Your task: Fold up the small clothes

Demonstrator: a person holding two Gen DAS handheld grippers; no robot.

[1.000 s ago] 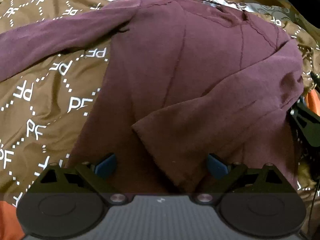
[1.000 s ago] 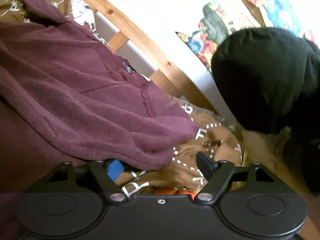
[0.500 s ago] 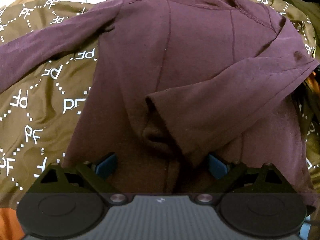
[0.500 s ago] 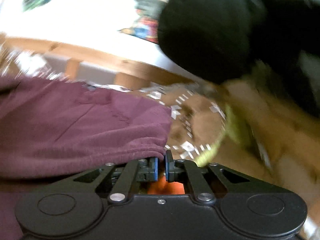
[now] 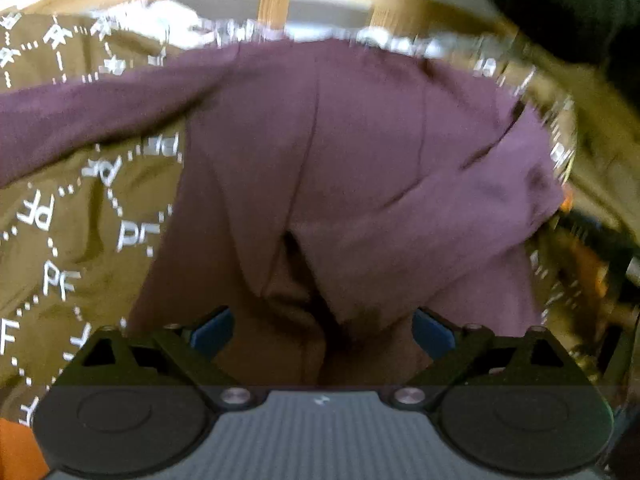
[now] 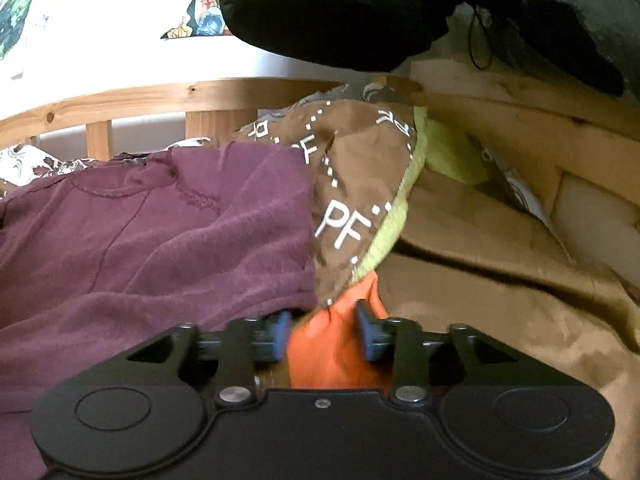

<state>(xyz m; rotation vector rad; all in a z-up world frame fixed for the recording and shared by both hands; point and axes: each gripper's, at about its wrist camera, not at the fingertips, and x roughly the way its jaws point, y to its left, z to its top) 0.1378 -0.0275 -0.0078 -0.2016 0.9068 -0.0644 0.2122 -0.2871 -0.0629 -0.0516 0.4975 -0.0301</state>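
A maroon long-sleeved top (image 5: 360, 152) lies spread on a brown bedspread (image 5: 72, 232) printed with white letters. Its right sleeve (image 5: 440, 232) is folded across the body; its left sleeve (image 5: 80, 120) stretches out to the left. My left gripper (image 5: 322, 330) is open and empty, just above the top's lower hem. In the right wrist view the top (image 6: 160, 240) fills the left side. My right gripper (image 6: 324, 326) is open at the top's right edge, with orange cloth (image 6: 332, 344) between its fingers.
A wooden bed rail (image 6: 160, 100) with slats runs along the back. The bedspread's corner (image 6: 352, 200) is turned up, showing a yellow-green lining. A tan blanket (image 6: 500, 280) lies to the right. A dark garment (image 6: 340, 8) hangs above. A floral pillow (image 6: 28, 164) is far left.
My right gripper shut at the top's right edge, then opened again. The right sleeve now lies folded over the body. The left gripper view has tilted up toward the bed rail.
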